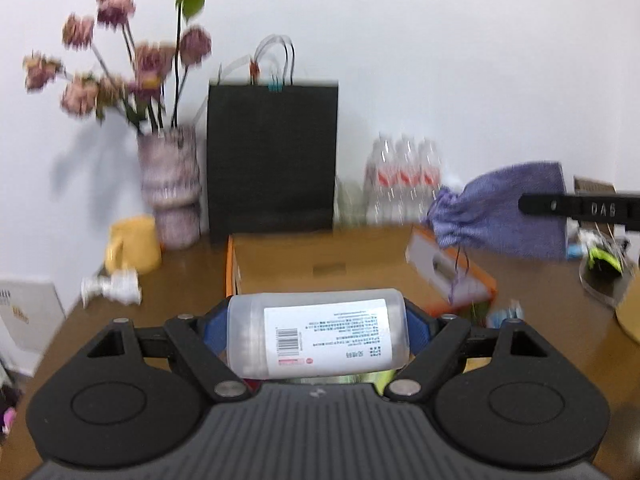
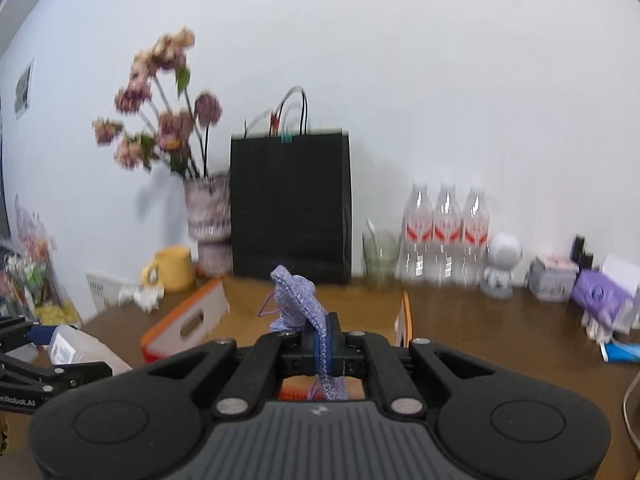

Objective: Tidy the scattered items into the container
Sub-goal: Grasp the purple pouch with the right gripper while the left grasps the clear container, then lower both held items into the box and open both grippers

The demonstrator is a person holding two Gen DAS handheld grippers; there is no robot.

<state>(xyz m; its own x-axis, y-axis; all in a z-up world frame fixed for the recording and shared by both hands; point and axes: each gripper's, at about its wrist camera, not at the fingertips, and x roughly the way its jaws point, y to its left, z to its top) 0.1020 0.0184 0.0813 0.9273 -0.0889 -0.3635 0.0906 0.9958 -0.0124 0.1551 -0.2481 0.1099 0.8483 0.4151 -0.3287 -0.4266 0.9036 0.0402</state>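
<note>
My left gripper (image 1: 318, 330) is shut on a clear plastic bottle (image 1: 318, 332) with a white label, held sideways just before the open cardboard box (image 1: 320, 264). My right gripper (image 2: 325, 344) is shut on a purple drawstring pouch (image 2: 298, 300), held above the same box (image 2: 360, 312). In the left wrist view the pouch (image 1: 504, 216) hangs at the right over the box's orange-edged flap (image 1: 452, 276). In the right wrist view the bottle (image 2: 80, 346) and the left gripper's fingers (image 2: 36, 334) show at the lower left.
A black paper bag (image 1: 272, 156), a vase of dried flowers (image 1: 170, 188), a yellow mug (image 1: 134, 244) and water bottles (image 2: 446, 236) stand along the back wall. A white figurine (image 2: 500, 268), a purple box (image 2: 598, 296) and small items lie at the right. A white crumpled object (image 1: 112, 288) lies left.
</note>
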